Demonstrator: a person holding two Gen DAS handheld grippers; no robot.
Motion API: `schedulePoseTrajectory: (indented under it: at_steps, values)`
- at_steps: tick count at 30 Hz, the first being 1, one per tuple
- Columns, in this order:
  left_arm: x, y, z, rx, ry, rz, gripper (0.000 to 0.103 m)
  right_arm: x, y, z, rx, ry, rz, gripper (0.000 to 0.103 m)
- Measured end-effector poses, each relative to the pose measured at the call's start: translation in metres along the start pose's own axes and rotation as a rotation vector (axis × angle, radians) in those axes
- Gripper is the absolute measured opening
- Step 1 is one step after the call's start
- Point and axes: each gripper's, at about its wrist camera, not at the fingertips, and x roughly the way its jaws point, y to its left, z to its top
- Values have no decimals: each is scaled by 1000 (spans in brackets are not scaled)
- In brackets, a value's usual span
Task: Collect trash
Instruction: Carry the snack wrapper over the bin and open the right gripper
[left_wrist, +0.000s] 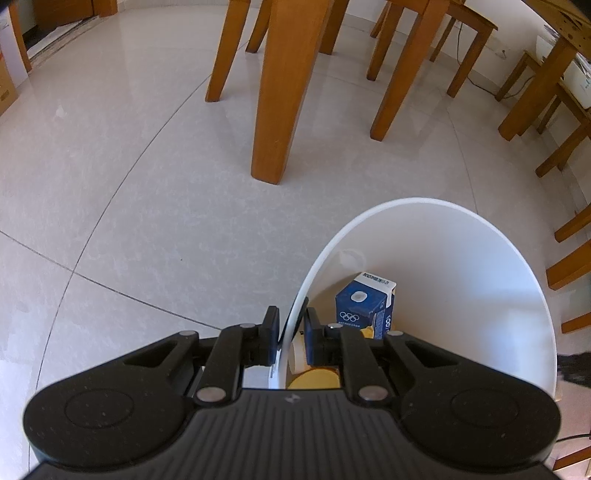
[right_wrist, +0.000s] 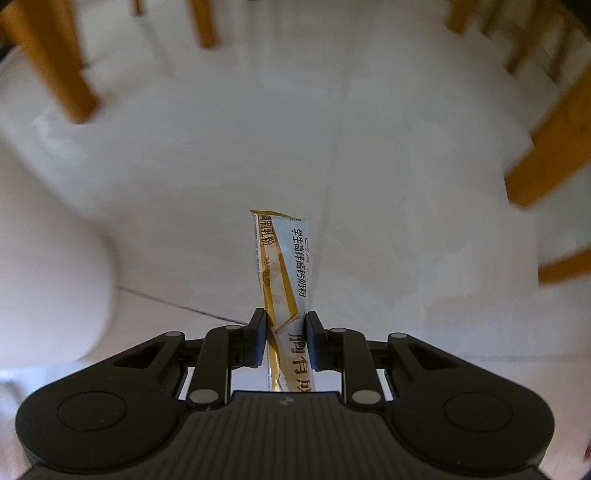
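Note:
In the left wrist view my left gripper (left_wrist: 291, 325) is shut on the near rim of a white bin (left_wrist: 461, 240), one finger outside the wall and one inside. Inside the bin lie a blue drink carton (left_wrist: 364, 308), a paper cup (left_wrist: 297, 356) and a yellow round item (left_wrist: 314, 380). In the right wrist view my right gripper (right_wrist: 285, 334) is shut on a long white-and-gold powder sachet (right_wrist: 286, 258) that sticks out forward above the floor. A blurred white rounded shape, probably the bin (right_wrist: 48, 266), fills the left side of that view.
Pale tiled floor lies all around. Wooden table and chair legs (left_wrist: 280, 92) stand ahead of the bin, more legs (left_wrist: 565, 221) at the right. In the right wrist view wooden legs (right_wrist: 55, 59) appear at top left and at the right (right_wrist: 550, 147).

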Motion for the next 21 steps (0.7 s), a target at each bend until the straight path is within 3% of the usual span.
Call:
schedulePoseTrajectory:
  at_steps: [9,17,21]
  values:
    - [0,2,-2,4,-1,-4,12,-125,77,36,-210,-138,169,26]
    - [0,0,-5,20,3,2,12,-165,153,74,-358,-179,297,26]
    - [0,-1,-5,28,5,5,12,-164,185,86,-391,-170,333,26]
